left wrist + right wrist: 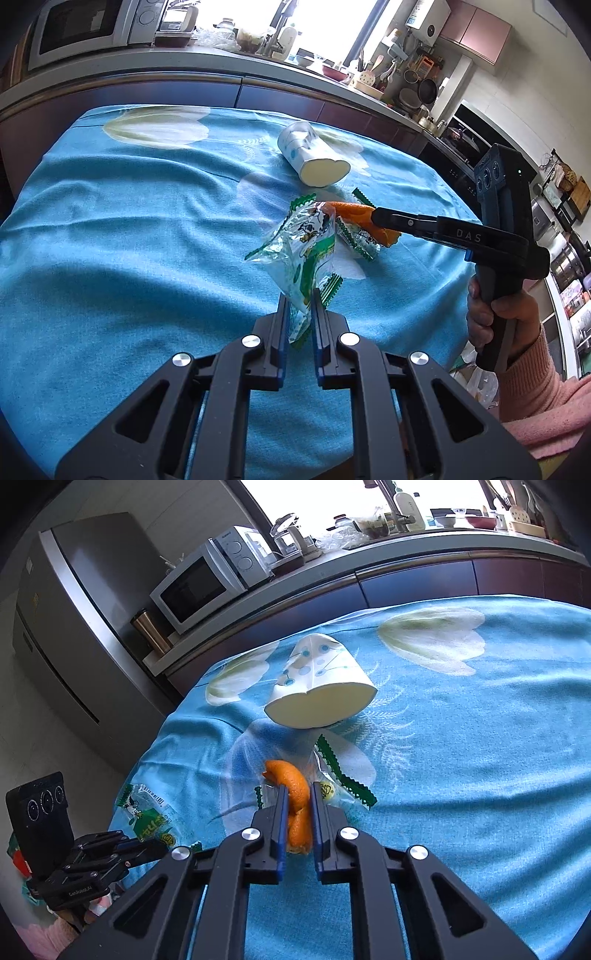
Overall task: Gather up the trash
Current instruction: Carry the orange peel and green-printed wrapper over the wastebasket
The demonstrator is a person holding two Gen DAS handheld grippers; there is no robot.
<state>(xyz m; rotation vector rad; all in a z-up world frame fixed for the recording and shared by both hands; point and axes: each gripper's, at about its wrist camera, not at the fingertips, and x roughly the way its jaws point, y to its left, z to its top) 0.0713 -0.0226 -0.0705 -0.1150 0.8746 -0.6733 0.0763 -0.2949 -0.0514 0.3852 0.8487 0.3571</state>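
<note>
The surface [110,229] was covered by a blue cloth printed with white tulips. Left to right, the trash on it counted as follows: two clear plastic snack wrappers with green zigzag edges, one strip of orange peel, and one squashed white paper cup with blue dots.

The left gripper [300,295] had its fingers [282,314] nearly closed, pinching the lower end of the first clear wrapper [295,251], which hung crumpled in front of them. In the right wrist view this wrapper [147,816] appeared at the left edge of the cloth beside the left gripper [155,849], its near end cut off behind the tool.

The second clear wrapper [340,786] lay flat just right of the peel, partly hidden by the right gripper.

The right gripper [298,790] had its fingers [282,812] closed to a narrow gap on the orange peel [291,782], which curled out past the tips. From the left wrist view the peel [354,214] sat at the end of the right gripper [375,216]; whether it was lifted clear of the cloth could not be told.

The paper cup [317,686] lay on its side beyond the peel, mouth flattened. A hand [498,314] in a pink sleeve held the right tool.
</note>
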